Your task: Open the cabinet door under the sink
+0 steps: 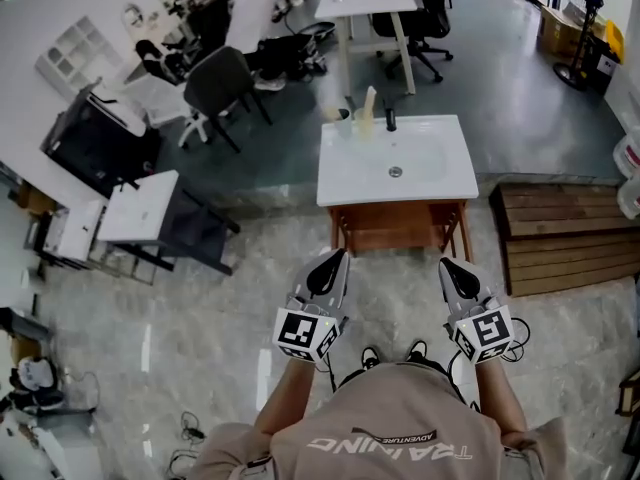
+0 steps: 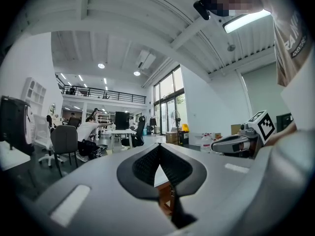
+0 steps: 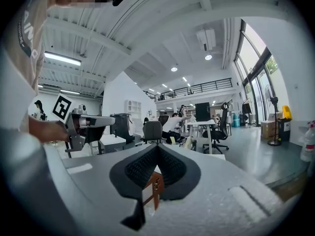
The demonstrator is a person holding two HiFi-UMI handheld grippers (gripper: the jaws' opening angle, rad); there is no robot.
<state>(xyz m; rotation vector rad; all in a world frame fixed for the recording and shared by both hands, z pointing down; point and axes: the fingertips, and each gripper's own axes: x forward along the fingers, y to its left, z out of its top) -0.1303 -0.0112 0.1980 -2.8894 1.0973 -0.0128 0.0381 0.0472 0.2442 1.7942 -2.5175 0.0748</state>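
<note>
The white sink [image 1: 396, 163] sits on a brown wooden cabinet [image 1: 400, 226] straight ahead, its front towards me. My left gripper [image 1: 338, 257] and right gripper [image 1: 448, 264] are held side by side, level, pointing at the cabinet and a short way from it, touching nothing. Both are shut and empty. In the left gripper view the dark pads of the left gripper [image 2: 159, 147] meet, with a strip of the cabinet [image 2: 169, 196] showing below them. The right gripper view shows the same for the right gripper [image 3: 157, 148] and the cabinet [image 3: 154, 188].
A black faucet [image 1: 391, 119] and a pale bottle [image 1: 367, 110] stand at the sink's back edge. A low wooden platform [image 1: 565, 236] lies to the right. A white side table [image 1: 140, 208] and office chairs [image 1: 215, 83] are at the left. People sit at desks behind.
</note>
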